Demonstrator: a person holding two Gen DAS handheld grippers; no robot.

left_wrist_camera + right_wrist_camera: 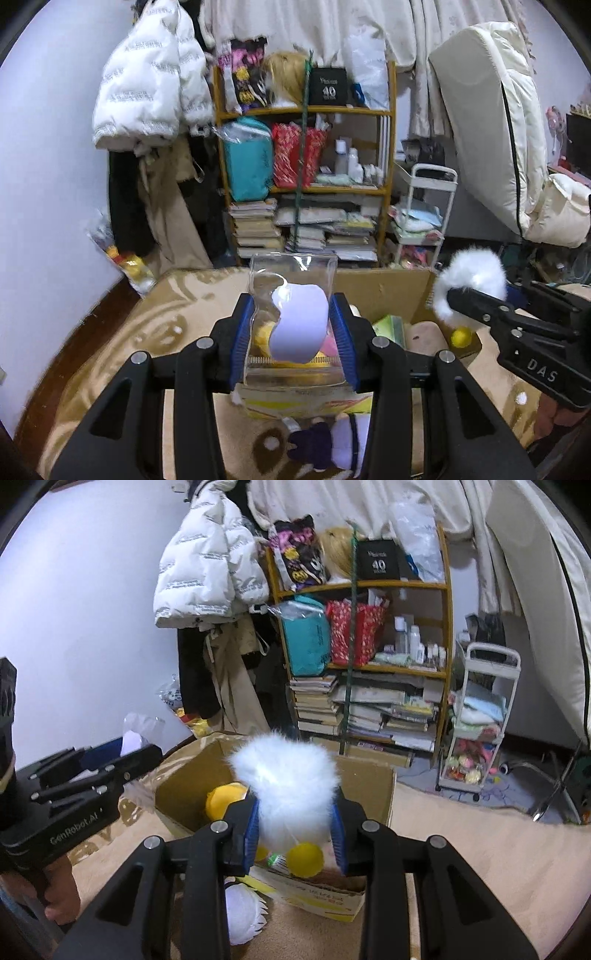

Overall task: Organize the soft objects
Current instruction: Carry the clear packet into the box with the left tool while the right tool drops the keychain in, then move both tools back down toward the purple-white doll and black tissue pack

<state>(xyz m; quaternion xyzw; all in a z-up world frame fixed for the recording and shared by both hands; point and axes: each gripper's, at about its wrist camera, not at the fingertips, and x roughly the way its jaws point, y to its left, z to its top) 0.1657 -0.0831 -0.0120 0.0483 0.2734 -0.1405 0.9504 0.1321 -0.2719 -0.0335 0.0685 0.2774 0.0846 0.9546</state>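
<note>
Both claws level, gripping toys.

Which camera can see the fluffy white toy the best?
The right wrist view. The fluffy white toy fills the middle there, squeezed in the right gripper above the cardboard box. The left wrist view shows it only small at the right edge, partly hidden by that gripper.

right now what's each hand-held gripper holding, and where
Left hand-held gripper pinches a clear plastic pouch by its two side edges. Right hand-held gripper squeezes a white fluffy plush toy around its lower body.
</note>
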